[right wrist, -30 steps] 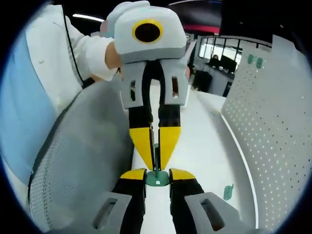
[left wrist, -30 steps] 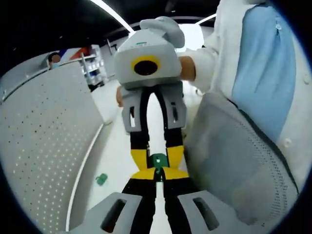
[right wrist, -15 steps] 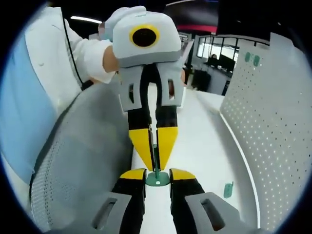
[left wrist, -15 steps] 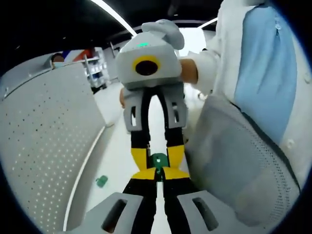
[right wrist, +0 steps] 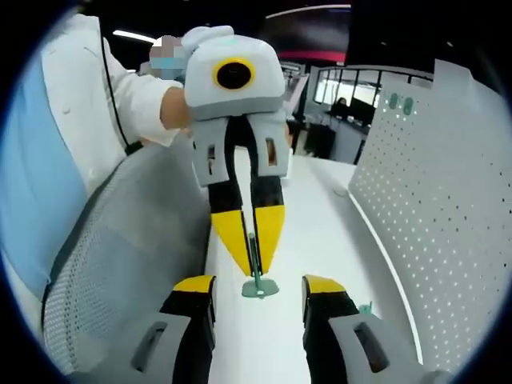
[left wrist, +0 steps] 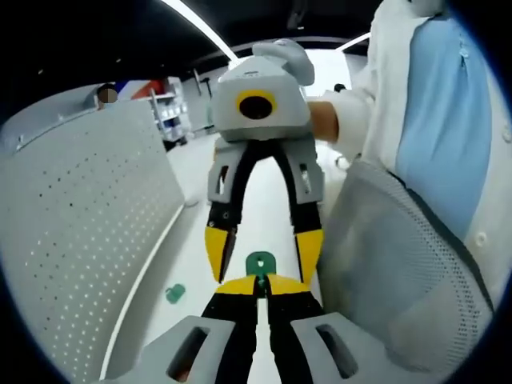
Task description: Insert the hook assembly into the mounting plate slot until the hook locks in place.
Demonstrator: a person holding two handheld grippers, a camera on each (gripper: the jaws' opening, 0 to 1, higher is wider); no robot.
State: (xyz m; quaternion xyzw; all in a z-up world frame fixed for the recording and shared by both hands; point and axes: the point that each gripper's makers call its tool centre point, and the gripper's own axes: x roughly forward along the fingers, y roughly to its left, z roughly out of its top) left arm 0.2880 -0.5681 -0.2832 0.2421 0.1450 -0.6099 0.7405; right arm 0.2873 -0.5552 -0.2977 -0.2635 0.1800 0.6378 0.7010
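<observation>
Since a second ago our right gripper [right wrist: 258,286] has opened wide, releasing the green hook assembly [left wrist: 259,264]; our left gripper [left wrist: 258,282] still pinches it, mounting not yet done.

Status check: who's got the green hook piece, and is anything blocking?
Left gripper shut on green hook piece. Right gripper open, jaws either side of it. Spare green piece on table by pegboard. Nothing blocking.

The left gripper [left wrist: 258,285] has its yellow-tipped jaws closed on the green hook [left wrist: 259,265], whose round head sticks up just above the tips. Facing it, the right gripper [left wrist: 264,258] has its jaws spread wide, one on each side of the hook and clear of it. A second green piece [left wrist: 174,294] lies on the white table [left wrist: 196,264], left of the hook, near the foot of the pegboard [left wrist: 88,232]. Right of the hook is a grey mesh chair back [left wrist: 392,272], with a person's sleeve [left wrist: 352,128] above it.
</observation>
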